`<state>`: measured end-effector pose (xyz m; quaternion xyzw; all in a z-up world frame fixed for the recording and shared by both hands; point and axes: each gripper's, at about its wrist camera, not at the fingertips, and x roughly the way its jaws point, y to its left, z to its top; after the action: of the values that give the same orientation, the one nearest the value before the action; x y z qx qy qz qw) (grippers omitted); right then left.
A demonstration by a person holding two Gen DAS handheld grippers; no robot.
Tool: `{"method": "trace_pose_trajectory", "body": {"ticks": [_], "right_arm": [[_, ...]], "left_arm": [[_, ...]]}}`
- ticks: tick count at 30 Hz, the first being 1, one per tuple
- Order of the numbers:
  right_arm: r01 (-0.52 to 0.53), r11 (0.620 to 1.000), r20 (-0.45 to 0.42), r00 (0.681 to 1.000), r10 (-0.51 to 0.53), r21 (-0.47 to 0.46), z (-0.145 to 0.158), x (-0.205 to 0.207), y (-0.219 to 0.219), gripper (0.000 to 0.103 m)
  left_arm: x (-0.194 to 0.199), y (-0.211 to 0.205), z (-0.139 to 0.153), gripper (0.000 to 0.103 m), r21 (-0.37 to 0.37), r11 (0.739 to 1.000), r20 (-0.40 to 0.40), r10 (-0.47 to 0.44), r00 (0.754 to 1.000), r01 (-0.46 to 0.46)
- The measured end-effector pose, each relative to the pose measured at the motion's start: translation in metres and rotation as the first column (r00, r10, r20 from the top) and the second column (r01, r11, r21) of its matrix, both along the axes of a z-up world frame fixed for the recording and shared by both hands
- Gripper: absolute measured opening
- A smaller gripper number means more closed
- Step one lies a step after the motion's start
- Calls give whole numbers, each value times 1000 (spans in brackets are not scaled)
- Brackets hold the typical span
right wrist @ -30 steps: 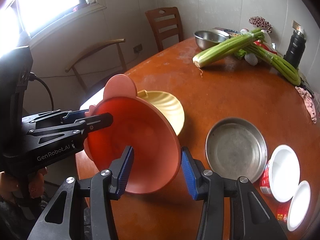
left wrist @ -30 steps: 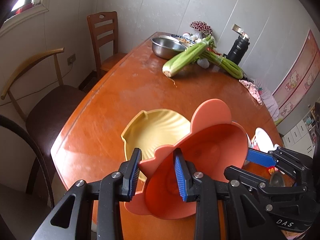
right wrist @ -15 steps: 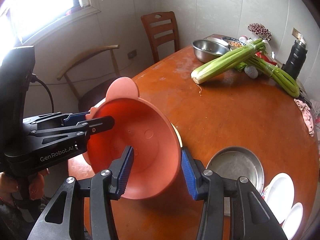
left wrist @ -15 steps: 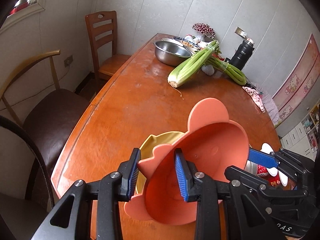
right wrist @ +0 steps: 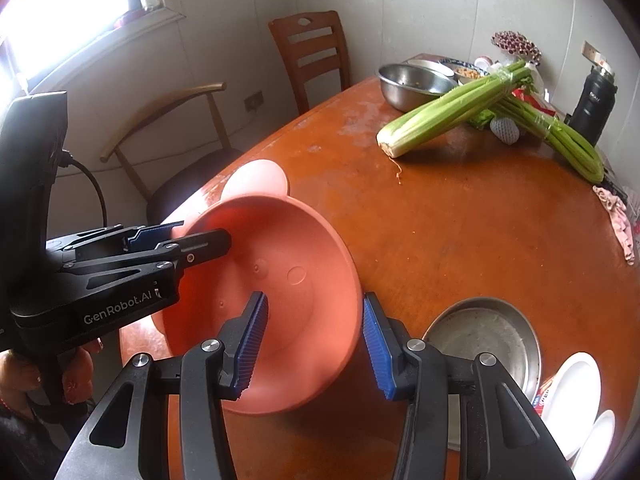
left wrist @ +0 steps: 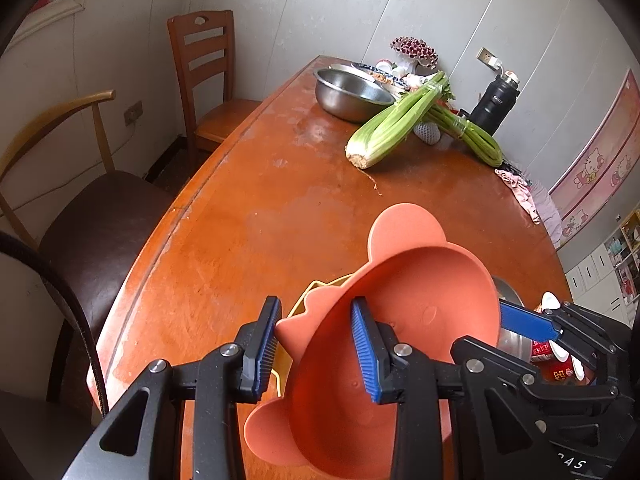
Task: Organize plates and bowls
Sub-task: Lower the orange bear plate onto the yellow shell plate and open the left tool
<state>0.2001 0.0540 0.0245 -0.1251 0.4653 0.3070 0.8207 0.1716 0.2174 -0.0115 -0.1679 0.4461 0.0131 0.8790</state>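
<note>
An orange bowl with round ear handles point(left wrist: 404, 320) point(right wrist: 280, 292) is held tilted above the orange-brown table point(left wrist: 280, 208). My left gripper point(left wrist: 316, 348) has its jaws around the bowl's rim and seems to grip it. My right gripper point(right wrist: 312, 344) has its jaws around the opposite rim, with visible gaps on both sides. A yellow scalloped plate point(left wrist: 308, 288) lies on the table, mostly hidden under the bowl. A flat steel pan point(right wrist: 488, 340) lies to the right.
Celery bunches point(left wrist: 396, 128), a steel bowl point(left wrist: 348, 92) and a black flask point(left wrist: 494, 106) stand at the table's far end. White cups point(right wrist: 576, 384) sit at the near right edge. Two chairs point(left wrist: 208, 76) stand left of the table. A pink cloth point(right wrist: 618, 216) lies at the right edge.
Both grippers have lifted the orange bowl higher above the table; the yellow plate below is now almost fully hidden. The jaws have kept their spacing.
</note>
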Motion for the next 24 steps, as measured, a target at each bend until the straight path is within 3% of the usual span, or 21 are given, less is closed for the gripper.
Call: {"method": "trace_pose_trajectory", "body": {"ticks": [14, 24], "right_arm": [[7, 999, -71, 997, -10, -36, -38, 19, 9, 50], [26, 997, -60, 998, -30, -70, -48, 24, 10, 50]], "left_arm": [[15, 3, -26, 36, 6, 1000, -37, 21, 999, -21], [21, 0, -33, 36, 11, 1000, -49, 19, 999, -19]]}}
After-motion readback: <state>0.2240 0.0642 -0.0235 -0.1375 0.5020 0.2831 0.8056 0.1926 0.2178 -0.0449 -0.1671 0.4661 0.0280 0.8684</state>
